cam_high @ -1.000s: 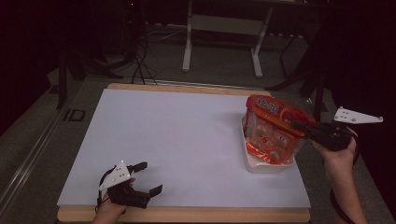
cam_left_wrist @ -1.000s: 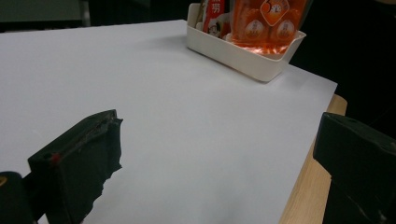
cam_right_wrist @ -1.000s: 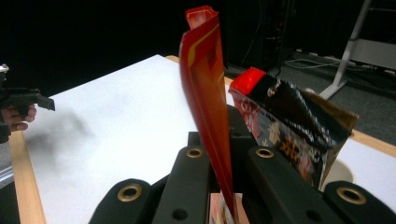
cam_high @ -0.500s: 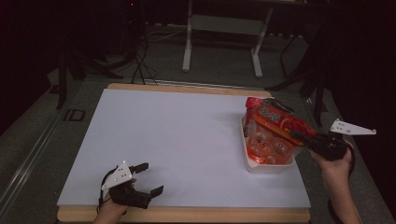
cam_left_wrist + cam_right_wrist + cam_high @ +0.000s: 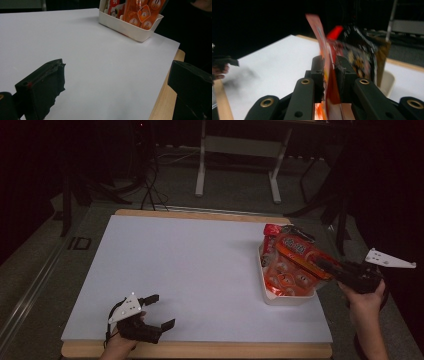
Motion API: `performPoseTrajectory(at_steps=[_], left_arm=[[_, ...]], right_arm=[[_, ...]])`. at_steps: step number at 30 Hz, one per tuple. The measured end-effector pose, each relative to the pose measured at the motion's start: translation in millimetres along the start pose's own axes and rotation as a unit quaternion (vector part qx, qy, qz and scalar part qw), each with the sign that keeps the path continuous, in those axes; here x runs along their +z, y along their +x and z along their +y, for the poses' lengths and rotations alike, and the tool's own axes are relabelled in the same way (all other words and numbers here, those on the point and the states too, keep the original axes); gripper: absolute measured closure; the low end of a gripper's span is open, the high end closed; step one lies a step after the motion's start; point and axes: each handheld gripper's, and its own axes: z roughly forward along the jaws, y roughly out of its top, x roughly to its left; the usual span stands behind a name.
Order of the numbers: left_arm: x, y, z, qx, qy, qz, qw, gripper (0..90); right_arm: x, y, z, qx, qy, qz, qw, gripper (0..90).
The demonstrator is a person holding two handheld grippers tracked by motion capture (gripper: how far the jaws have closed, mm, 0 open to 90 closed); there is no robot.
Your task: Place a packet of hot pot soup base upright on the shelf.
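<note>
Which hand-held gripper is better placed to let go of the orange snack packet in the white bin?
Right. The right hand-held gripper has the orange snack packet between its jaws over the white bin; they have just been opening. The left hand-held gripper rests open at the table's near edge.

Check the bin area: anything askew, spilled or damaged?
Nothing spilled or torn. The orange snack packet leans out over the right rim of the white bin rather than sitting inside. It stands between the right gripper's jaws, which have just been opening. The left gripper is open, nothing between its jaws.
</note>
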Motion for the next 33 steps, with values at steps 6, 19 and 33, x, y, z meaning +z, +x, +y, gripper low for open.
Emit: performPoseTrajectory(at_steps=[6,19,33], left_arm=[[0.4,-0.7,-0.2,0.001,0.001,0.000,1.0000,1.6],[3.5,-3.1,-0.4,0.015,0.006,-0.002,0.9999,1.6],[0.8,-4.2,0.1,0.013,-0.002,-0.004,0.9999,1.6]], right_arm=[[-3.1,17.1,25.3,-0.030,-0.015,-0.006,0.9994,66.9],[11.9,62.4,47.1,-0.052,-0.052,0.042,0.9964,38.3],[62.5,92.5,16.4,-0.044,-0.002,0.084,0.9955,13.6]])
